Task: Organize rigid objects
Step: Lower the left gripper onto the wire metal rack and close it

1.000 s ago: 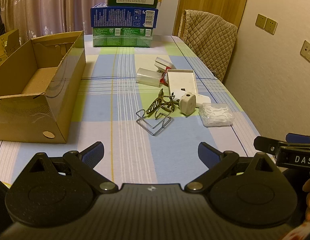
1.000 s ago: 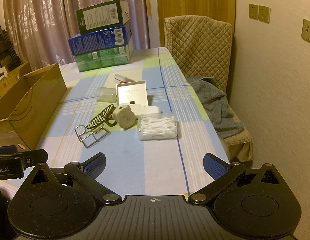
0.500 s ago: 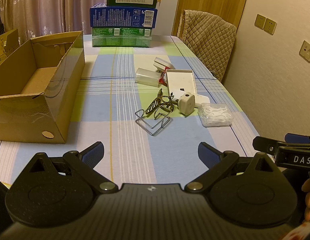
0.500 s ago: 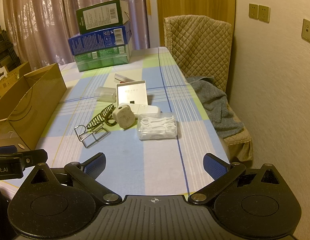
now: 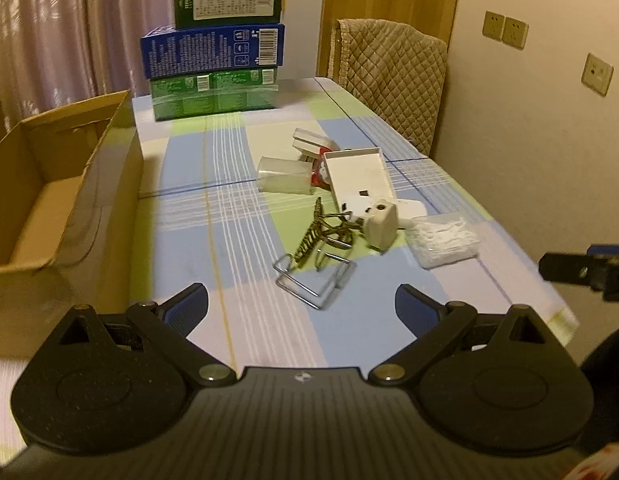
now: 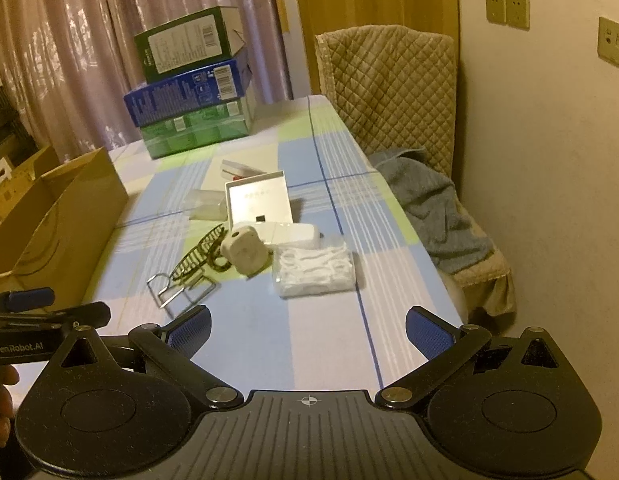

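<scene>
Wire rack (image 5: pixel 315 278) just ahead, between left fingers (image 5: pixel 185 308) | both grippers spread wide, empty

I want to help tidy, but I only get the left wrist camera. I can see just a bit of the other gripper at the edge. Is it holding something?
Observer: No. The right gripper is open, and there is nothing between its fingers, just bare tablecloth below.
Operator: Okay! And the chair, I only see its back. Is anything on the seat?
Observer: Yes. A grey towel lies crumpled on the seat of the chair, next to the table's edge.
</scene>
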Tool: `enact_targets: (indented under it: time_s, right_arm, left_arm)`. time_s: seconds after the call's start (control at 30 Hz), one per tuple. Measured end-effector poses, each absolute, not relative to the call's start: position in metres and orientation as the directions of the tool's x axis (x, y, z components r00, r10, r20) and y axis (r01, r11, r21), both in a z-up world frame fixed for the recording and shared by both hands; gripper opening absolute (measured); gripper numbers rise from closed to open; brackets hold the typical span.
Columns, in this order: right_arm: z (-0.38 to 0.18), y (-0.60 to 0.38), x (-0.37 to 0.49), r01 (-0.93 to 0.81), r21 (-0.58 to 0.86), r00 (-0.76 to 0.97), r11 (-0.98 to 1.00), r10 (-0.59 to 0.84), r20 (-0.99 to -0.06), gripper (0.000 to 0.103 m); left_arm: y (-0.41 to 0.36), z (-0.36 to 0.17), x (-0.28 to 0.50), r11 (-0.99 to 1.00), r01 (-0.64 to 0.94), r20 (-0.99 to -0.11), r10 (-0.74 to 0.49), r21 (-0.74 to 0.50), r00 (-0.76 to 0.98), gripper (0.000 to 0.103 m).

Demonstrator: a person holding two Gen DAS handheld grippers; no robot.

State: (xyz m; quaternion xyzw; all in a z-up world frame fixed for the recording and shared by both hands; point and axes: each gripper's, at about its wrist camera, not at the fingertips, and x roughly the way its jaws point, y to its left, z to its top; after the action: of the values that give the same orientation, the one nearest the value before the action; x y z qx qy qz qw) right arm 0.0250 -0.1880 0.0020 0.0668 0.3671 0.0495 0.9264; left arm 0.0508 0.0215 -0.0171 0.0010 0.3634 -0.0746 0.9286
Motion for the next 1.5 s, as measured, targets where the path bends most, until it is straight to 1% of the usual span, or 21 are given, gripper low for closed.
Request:
enact_targets:
  time_s: [0.17, 0.27, 0.33, 0.5, 0.57, 0.67, 0.73, 0.8, 0.83, 0.9, 0.97, 1.27, 1.5]
  right_arm:
    - [-0.014, -0.184, 0.052, -0.029, 0.168, 0.724, 0.985, 0.137, -0.677, 0.101]
    - [-0.024, -0.182, 0.066, -0.040, 0.156, 0.728, 0.987, 0.136, -0.672, 0.101]
    - [-0.032, -0.183, 0.076, -0.041, 0.162, 0.728, 0.986, 0.141, -0.671, 0.100]
    - [-0.045, -0.182, 0.094, -0.045, 0.175, 0.741, 0.984, 0.150, -0.654, 0.100]
    - [-0.050, -0.182, 0.100, -0.041, 0.173, 0.744, 0.984, 0.145, -0.652, 0.101]
    - [-0.059, -0.181, 0.108, -0.029, 0.168, 0.737, 0.985, 0.135, -0.662, 0.100]
    - [-0.063, -0.181, 0.111, -0.018, 0.166, 0.735, 0.986, 0.126, -0.666, 0.100]
    - [-0.067, -0.181, 0.116, -0.006, 0.169, 0.730, 0.986, 0.120, -0.673, 0.100]
    - [-0.068, -0.181, 0.117, -0.001, 0.174, 0.728, 0.985, 0.121, -0.675, 0.100]
    - [-0.070, -0.181, 0.119, 0.004, 0.179, 0.725, 0.984, 0.120, -0.678, 0.100]
    - [-0.070, -0.180, 0.119, 0.006, 0.177, 0.724, 0.984, 0.118, -0.680, 0.100]
    - [-0.074, -0.181, 0.120, 0.018, 0.164, 0.717, 0.986, 0.102, -0.690, 0.100]
    - [-0.076, -0.179, 0.122, 0.015, 0.152, 0.713, 0.988, 0.096, -0.694, 0.100]
  left_arm:
    - [0.030, -0.041, 0.077, 0.973, 0.219, -0.674, -0.211, -0.075, 0.708, 0.098]
    - [0.027, -0.054, 0.093, 0.957, 0.285, -0.676, -0.243, -0.051, 0.696, 0.096]
    - [0.024, -0.064, 0.102, 0.948, 0.317, -0.680, -0.256, -0.036, 0.687, 0.091]
    - [0.020, -0.086, 0.124, 0.936, 0.352, -0.682, -0.266, -0.014, 0.681, 0.090]
    - [0.018, -0.092, 0.130, 0.925, 0.380, -0.680, -0.275, 0.005, 0.680, 0.089]
    - [0.015, -0.100, 0.138, 0.909, 0.416, -0.687, -0.295, 0.011, 0.664, 0.080]
    - [0.014, -0.105, 0.142, 0.906, 0.422, -0.697, -0.303, 0.000, 0.650, 0.067]
    - [0.016, -0.108, 0.143, 0.911, 0.412, -0.698, -0.305, -0.016, 0.648, 0.061]
    - [0.016, -0.109, 0.143, 0.912, 0.410, -0.697, -0.307, -0.020, 0.648, 0.056]
    - [0.015, -0.110, 0.141, 0.911, 0.413, -0.697, -0.308, -0.019, 0.647, 0.054]
    - [0.015, -0.109, 0.138, 0.915, 0.402, -0.699, -0.306, -0.030, 0.646, 0.050]
    - [0.005, -0.111, 0.134, 0.914, 0.406, -0.678, -0.286, 0.020, 0.677, 0.053]
    - [0.007, -0.112, 0.136, 0.923, 0.385, -0.681, -0.287, -0.008, 0.674, 0.052]
